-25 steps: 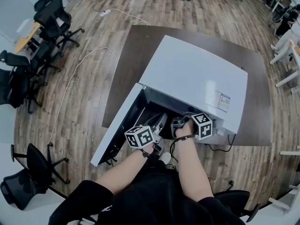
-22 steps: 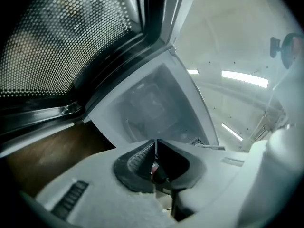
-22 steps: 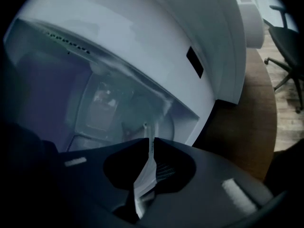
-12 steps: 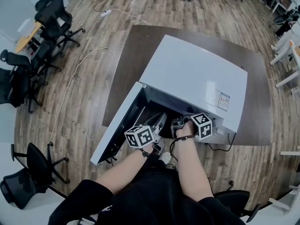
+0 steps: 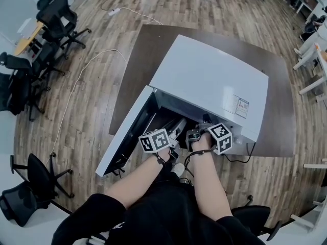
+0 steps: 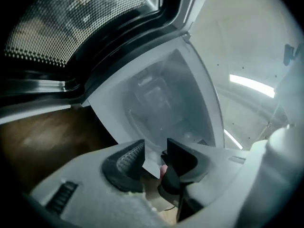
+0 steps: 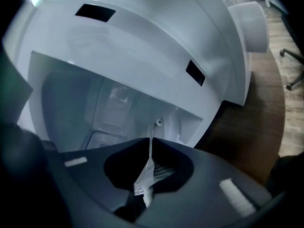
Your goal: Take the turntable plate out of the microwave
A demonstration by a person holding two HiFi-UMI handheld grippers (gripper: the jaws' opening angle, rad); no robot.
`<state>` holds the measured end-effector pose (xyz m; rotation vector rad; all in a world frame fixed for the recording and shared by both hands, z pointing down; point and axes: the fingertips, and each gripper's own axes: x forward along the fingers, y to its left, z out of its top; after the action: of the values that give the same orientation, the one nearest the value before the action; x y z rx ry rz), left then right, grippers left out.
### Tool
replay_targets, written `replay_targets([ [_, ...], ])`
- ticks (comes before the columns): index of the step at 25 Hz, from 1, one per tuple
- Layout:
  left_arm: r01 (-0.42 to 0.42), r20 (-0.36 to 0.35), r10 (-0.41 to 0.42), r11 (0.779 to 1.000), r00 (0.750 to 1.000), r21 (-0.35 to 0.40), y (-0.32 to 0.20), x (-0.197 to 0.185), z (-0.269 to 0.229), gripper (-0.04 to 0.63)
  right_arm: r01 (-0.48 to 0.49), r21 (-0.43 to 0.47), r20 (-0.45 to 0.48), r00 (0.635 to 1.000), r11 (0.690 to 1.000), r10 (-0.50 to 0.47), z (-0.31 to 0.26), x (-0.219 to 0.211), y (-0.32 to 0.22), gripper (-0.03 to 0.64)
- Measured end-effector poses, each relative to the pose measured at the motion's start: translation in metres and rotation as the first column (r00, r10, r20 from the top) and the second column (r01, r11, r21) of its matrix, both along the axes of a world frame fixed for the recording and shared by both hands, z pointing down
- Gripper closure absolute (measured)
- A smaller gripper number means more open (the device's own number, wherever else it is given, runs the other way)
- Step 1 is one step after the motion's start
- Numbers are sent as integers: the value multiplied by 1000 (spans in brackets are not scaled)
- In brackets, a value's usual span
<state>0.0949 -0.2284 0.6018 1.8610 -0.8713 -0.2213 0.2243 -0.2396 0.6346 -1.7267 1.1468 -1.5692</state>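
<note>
Leftmost, the door hangs swung wide so that both tools can reach into the cavity of the microwave on the table. Next comes the left gripper. Its fingers have just been opening and stand apart, with only a pale edge between them that neither pad presses — we judge it has let go to leave the load to the other hand. Ahead of it the plate shows as a cloudy disc, not yet out of the cavity, and we see nothing else lying in there. Further right, the right gripper has just been closing and pinches the plate's thin rim edge-on — a narrow grip, we think, because glass this flat offers little else to hold.
</note>
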Motion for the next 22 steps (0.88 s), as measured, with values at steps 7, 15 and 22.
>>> replay_targets([
  [7,-9,-130,2,999,992,-54,-24,26,1,434,13,5,7,1000,1000,-13,-1,0,0,589],
  [15,47,-282,-108,976,953,-214,-33,21,13,486,12,1,31,999,1000,-12,-2,-3,0,589],
  [22,73,-314,-169,952,934,-298,-33,18,31,458,15,-1,35,999,1000,-15,-1,-3,-1,589],
])
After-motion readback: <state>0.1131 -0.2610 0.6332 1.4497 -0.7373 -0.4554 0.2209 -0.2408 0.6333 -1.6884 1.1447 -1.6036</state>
